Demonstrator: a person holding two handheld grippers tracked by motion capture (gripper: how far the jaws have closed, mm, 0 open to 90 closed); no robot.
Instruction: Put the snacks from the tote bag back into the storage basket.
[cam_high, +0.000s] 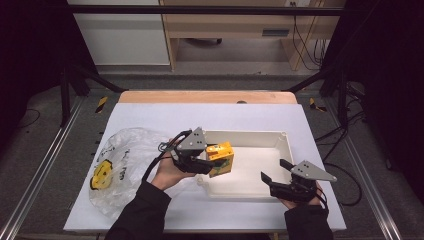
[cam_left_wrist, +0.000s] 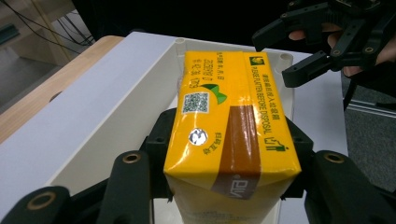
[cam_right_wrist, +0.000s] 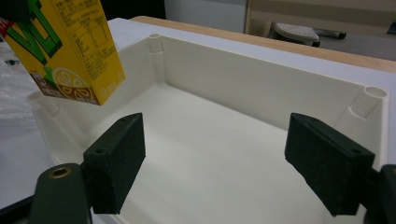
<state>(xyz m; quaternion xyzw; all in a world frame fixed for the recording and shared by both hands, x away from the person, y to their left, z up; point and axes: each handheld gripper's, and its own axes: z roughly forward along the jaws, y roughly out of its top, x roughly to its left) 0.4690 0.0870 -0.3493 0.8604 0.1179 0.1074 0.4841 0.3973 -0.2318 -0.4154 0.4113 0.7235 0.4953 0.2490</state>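
Left gripper (cam_high: 209, 165) fingers (cam_left_wrist: 140, 182) clamp the yellow rectangular drink carton (cam_left_wrist: 229, 126) above the white plastic tray (cam_high: 280, 142); right gripper (cam_high: 272, 171) fingers spread, holding nothing.

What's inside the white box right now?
The white box looks bare inside: its pale floor shows nothing lying on it. The yellow drink carton, held by the left hand-held gripper, hangs over its left end and hides a bit of the floor there in the high view.
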